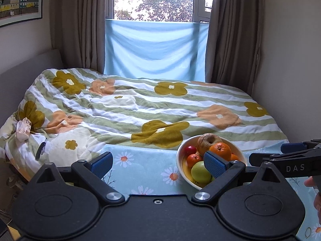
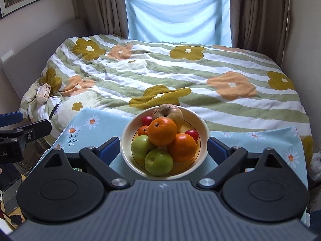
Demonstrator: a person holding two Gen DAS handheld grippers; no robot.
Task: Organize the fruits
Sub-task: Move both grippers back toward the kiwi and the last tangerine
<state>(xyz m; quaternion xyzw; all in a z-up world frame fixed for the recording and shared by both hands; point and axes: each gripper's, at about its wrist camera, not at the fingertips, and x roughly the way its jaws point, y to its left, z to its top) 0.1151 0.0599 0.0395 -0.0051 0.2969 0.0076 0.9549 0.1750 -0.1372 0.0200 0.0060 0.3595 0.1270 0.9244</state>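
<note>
Bowl (image 2: 202, 126) of fruit sits dead ahead of my right claw (image 2: 163, 150), between its spread fingers, on the bench. Left claw (image 1: 158, 163), also apart and empty, has the bowl off to its right. Right claw nearer; top orange (image 2: 162, 131) first.

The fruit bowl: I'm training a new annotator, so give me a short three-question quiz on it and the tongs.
1. True or false: the right tongs are shut on an orange.
2. Multiple choice: the fruit on top of the pile in the bowl is A) a green apple, B) the large orange, C) a banana.
3. Fill in: the bowl stands on a light blue cloth printed with ____.

Key
1. False: both tongs are open and empty; the left tongs point at the cloth beside the bowl.
2. B: it sits on the green apples, in front of the brownish fruit.
3. Daisies.
</note>
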